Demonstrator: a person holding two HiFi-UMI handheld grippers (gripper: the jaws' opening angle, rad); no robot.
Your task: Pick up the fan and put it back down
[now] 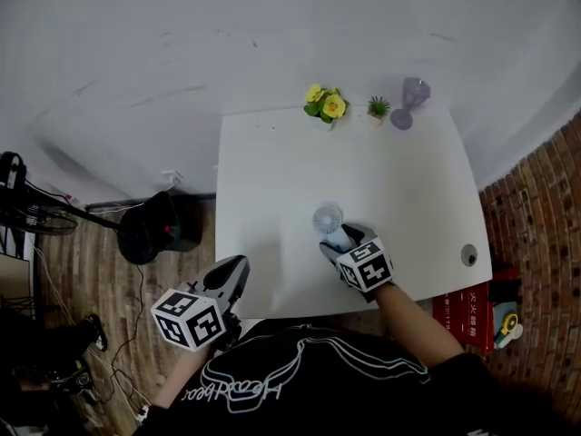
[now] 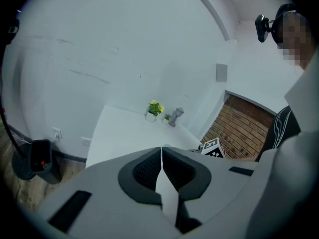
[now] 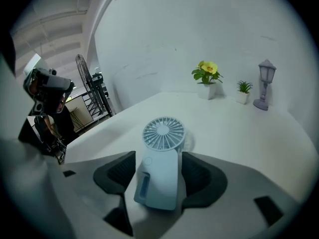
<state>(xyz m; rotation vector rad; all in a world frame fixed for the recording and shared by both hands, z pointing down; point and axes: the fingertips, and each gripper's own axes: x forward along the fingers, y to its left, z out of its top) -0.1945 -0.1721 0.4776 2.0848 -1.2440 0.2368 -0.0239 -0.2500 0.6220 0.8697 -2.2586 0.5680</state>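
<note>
The fan lies on the white bench, in its near half and a little right of the middle. Its long axis runs away from the person. The round grille end points toward the far wall and slightly left, and the handle end points back at the right claw. The grille faces upward. A round button and a long slot show on the pale blue handle.

The right claw is released: its jaws stand apart on either side of the handle, close to it, with a thin gap still showing on each side. The bare right forearm reaches in from the near right corner, and the claw is pitched down toward the bench top.

The left claw is clenched, its tips meeting with nothing between them. It hangs at the near left corner of the bench, well apart from the fan, and tilts slightly down toward the far wall.

A yellow flower pot, a small green plant and a grey lamp ornament stand in a row along the far edge.

On the floor to the right, a red box carries pale characters too small to read. The person's dark shirt has a looping white script that I cannot make out with certainty.
</note>
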